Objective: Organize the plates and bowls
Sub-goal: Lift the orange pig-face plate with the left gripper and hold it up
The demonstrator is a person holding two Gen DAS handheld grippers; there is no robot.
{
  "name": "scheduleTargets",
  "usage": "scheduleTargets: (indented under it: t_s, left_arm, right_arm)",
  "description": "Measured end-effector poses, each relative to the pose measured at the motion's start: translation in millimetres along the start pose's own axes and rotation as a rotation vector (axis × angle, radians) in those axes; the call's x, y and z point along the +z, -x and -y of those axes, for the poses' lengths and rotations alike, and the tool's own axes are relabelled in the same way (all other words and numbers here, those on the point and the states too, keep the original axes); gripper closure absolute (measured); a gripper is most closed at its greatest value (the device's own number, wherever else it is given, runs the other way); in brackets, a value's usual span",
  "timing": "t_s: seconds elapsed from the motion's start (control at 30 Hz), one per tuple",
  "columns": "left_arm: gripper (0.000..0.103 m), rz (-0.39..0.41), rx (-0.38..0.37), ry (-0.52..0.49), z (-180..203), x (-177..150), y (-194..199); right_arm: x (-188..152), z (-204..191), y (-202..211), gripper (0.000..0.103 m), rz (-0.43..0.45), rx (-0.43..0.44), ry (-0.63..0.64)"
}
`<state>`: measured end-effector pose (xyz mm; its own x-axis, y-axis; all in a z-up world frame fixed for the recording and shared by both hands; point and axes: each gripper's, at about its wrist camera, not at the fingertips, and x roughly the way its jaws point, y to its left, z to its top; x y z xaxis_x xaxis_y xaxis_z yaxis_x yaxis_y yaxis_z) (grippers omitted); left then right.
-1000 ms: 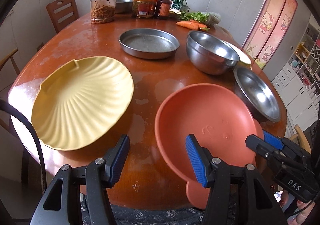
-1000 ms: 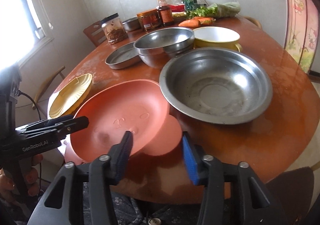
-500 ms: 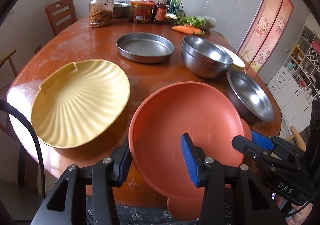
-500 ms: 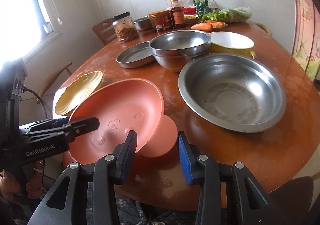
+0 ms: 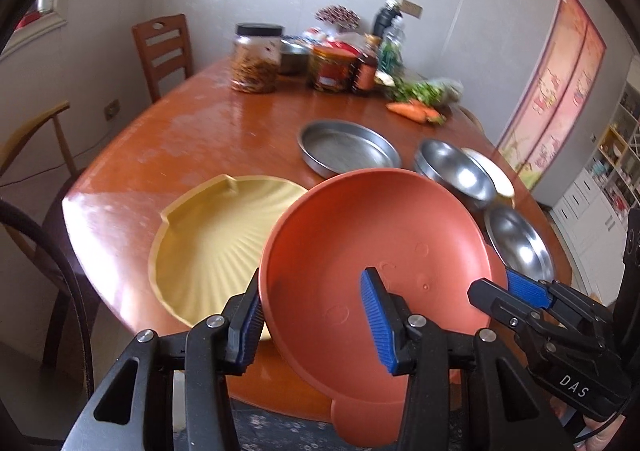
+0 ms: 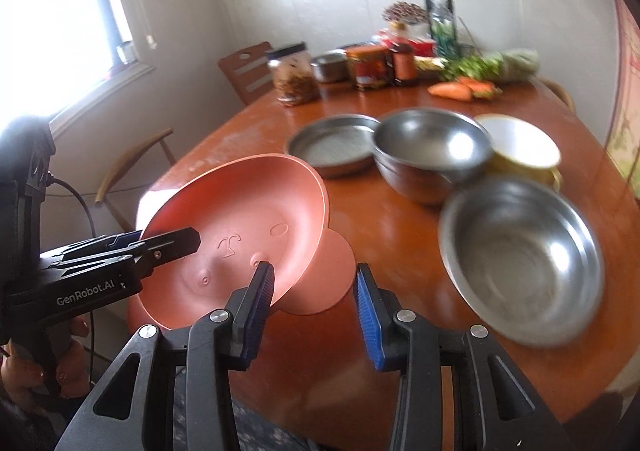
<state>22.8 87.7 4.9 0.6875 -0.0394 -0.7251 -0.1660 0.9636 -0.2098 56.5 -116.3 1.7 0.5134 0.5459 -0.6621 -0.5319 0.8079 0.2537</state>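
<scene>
Hold the orange plate (image 5: 360, 243) clamped in both tools: left gripper (image 5: 312, 325) shut across the near rim, one pad inside the well and one outside; right gripper (image 6: 314, 309) shut on the rim by the round ear. Note the position: clear of the table (image 5: 180, 139), tilted, just right of the yellow plate (image 5: 208, 251) and overlapping its right edge in the left wrist view.

Level the rim before travel. Move both hands together at one pace; avoid twisting one grip against the other. Judge the likely target as a stack on the yellow plate; centre over it, then lower flat. Release only once seated.

Surface: glossy wooden round top, worn pale in patches left of and beyond the yellow plate. Beyond the yellow plate and to its right: a steel pan (image 5: 348, 149), then steel bowls (image 6: 432, 147) and a cream bowl (image 6: 520, 143). Far beyond it: jars (image 5: 256, 63), bottles, carrots (image 6: 452, 90). Room: a chair (image 5: 164, 47) behind the far edge, a bright window (image 6: 60, 31) on the yellow plate's side.
</scene>
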Motion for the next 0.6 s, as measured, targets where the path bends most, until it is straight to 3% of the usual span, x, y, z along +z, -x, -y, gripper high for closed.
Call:
scheduleTargets:
  t_s: [0.33,0.6]
  left_arm:
    - [0.056,0.043,0.073,0.05,-43.1,16.9,8.9]
    - [0.056,0.037,0.109,0.082,-67.9,18.9,1.9]
  right_arm:
    - [46.2,-40.9,-23.2,0.061,0.036,0.047,0.099]
    - [52.8,-59.6,-51.8,0.061,0.003,0.055,0.142]
